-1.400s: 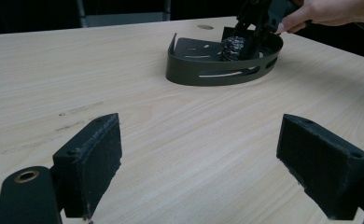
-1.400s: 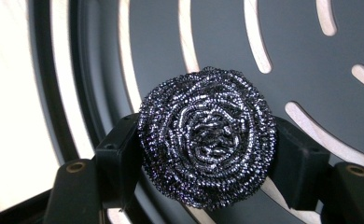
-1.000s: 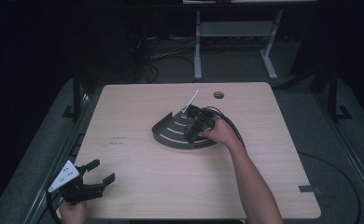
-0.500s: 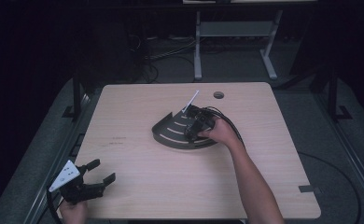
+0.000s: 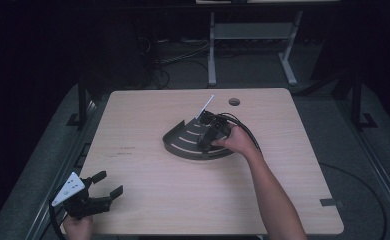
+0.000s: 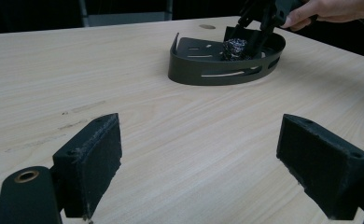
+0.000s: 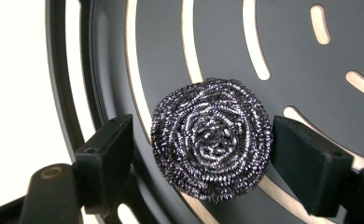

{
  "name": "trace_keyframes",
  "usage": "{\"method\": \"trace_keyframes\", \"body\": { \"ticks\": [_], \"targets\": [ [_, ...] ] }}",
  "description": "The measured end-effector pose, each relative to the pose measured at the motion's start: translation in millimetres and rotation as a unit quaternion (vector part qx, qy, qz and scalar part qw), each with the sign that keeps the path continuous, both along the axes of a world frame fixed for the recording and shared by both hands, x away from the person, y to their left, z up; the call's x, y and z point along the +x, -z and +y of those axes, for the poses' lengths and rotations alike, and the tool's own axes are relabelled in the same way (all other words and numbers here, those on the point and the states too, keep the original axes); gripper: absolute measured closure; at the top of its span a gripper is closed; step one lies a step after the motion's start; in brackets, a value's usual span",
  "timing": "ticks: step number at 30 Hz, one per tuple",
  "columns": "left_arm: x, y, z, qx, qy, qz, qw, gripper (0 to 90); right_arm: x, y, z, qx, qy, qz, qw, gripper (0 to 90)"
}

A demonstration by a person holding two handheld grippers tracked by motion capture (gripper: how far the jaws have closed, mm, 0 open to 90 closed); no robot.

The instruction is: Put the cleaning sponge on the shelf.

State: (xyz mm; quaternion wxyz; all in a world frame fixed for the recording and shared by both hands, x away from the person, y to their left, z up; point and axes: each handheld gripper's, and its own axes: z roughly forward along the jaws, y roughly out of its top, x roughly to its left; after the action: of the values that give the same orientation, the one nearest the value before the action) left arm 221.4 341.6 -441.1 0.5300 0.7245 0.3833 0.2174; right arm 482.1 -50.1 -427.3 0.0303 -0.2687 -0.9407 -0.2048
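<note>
Steel wool [image 7: 212, 137] sits in the tray [image 7: 283, 42], my right gripper [image 7: 203, 154] jaws just spread off it. Lifting carelessly could snag its wires; my left gripper [image 5: 99, 192] waits open.

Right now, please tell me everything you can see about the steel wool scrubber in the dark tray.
The steel wool scrubber is a round, shiny ball of coiled metal wire, silver-grey, wound in a spiral. It lies on the slotted floor of the dark curved tray, which stands on the wooden table. The right gripper hangs over it, jaws on either side; they have just been opening, and a narrow gap shows at the left pad, so it looks released.
</note>
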Motion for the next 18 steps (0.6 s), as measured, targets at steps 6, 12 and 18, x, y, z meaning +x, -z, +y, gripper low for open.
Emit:
{"method": "trace_keyframes", "body": {
  "ticks": [6,12,18],
  "targets": [
    [-0.6,0.1,1.0,-0.003,-0.002,0.000,1.0000,13.3,-1.8,-7.2,-4.4,0.005,0.004,-0.007,1.0000,20.2],
    [-1.3,-0.4,-0.3,-0.002,-0.002,-0.001,1.0000,13.3,-5.2,-15.9,-9.8,0.012,0.008,-0.013,0.9998,20.0],
    [-1.4,-0.4,-0.9,0.000,0.001,-0.001,1.0000,13.3,-8.1,-21.7,-14.3,0.013,0.009,-0.017,0.9997,19.9]
  ]
}}
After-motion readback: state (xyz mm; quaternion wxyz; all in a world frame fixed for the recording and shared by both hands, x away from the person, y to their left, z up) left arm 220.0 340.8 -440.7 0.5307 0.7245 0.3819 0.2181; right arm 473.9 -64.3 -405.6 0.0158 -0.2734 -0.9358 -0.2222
